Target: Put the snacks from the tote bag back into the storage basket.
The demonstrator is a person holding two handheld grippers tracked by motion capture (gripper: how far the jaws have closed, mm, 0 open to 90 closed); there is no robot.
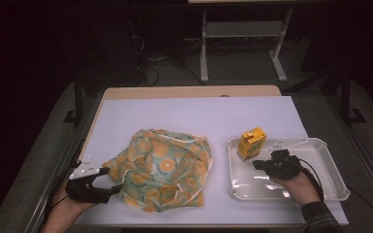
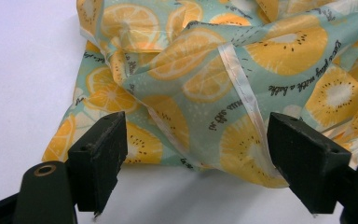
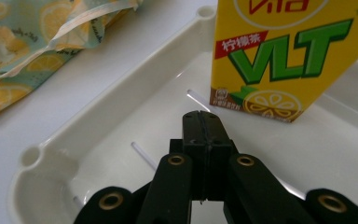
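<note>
A crumpled cloth bag (image 1: 162,167) printed with lemon slices on pale green lies in the middle of the white table cover. My left gripper (image 1: 110,178) is at the bag's near left corner. In the left gripper view it (image 2: 196,154) stands open, with the bag's corner (image 2: 205,121) lying between the jaws, not pinched. A yellow lemon tea carton (image 1: 251,142) stands upright in the left part of a white plastic tray (image 1: 337,179). My right gripper (image 1: 257,165) is inside the tray just in front of the carton (image 3: 284,56). Its jaws (image 3: 204,122) are shut with nothing between them.
The white cover (image 1: 199,116) spans the wooden table, with bare room behind the bag and the tray. The tray's raised rim (image 3: 98,126) lies between the right gripper and the bag (image 3: 37,42). Beyond the table stand a dark floor and a desk frame (image 1: 243,43).
</note>
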